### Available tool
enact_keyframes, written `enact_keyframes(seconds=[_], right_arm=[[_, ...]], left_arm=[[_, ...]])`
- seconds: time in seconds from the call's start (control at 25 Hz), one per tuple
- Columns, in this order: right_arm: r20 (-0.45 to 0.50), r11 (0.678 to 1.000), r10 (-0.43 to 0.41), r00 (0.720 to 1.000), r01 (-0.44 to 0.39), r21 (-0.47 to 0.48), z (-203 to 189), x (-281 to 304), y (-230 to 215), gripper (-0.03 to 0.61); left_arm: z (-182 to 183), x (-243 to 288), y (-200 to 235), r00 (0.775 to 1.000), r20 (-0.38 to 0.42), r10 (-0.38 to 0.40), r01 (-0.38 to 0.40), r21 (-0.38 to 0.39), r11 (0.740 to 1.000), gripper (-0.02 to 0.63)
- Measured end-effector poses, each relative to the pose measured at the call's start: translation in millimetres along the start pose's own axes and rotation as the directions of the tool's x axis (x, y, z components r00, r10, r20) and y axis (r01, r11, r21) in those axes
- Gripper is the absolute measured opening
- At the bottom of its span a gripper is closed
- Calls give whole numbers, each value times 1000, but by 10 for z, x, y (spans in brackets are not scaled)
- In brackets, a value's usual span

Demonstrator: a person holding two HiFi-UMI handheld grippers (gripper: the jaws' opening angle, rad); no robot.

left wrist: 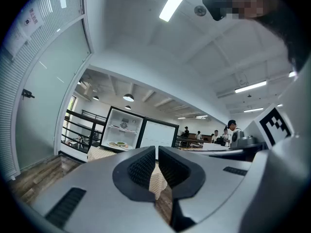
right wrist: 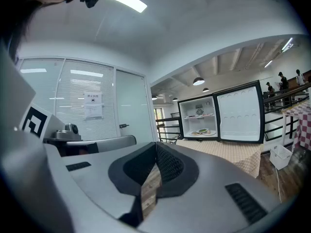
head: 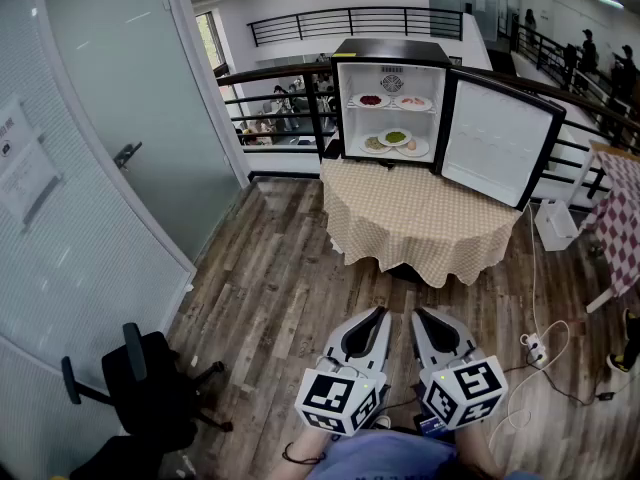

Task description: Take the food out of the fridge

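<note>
We are keeping the left gripper [head: 380, 313] clenched on nothing, the right gripper [head: 422, 315] likewise. Both are well apart from the food [head: 396, 139], which is on plates inside the open fridge [head: 390, 50] on the table [head: 420, 223]. Walking in, we are risking tripping over the power strip [head: 531, 347] at right.

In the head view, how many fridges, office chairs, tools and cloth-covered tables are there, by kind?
Fridge: 1
Office chair: 1
Tools: 2 (left tool, right tool)
Cloth-covered tables: 2 (beige table, red-checked table)
Total: 6
</note>
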State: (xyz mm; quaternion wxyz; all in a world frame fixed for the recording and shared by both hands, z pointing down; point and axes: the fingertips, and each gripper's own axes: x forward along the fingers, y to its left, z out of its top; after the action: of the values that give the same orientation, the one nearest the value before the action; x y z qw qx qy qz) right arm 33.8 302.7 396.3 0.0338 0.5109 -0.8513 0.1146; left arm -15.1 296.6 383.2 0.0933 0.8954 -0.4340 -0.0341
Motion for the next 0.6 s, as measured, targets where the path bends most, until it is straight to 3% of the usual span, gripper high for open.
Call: enact_keyframes(seconds=[0.6], right_arm=[[27,999,1,1000,-2,52,-2,-24,-153,18]], left_arm=[[-17,66,-1,999,-15,35,-35,8,999,18]])
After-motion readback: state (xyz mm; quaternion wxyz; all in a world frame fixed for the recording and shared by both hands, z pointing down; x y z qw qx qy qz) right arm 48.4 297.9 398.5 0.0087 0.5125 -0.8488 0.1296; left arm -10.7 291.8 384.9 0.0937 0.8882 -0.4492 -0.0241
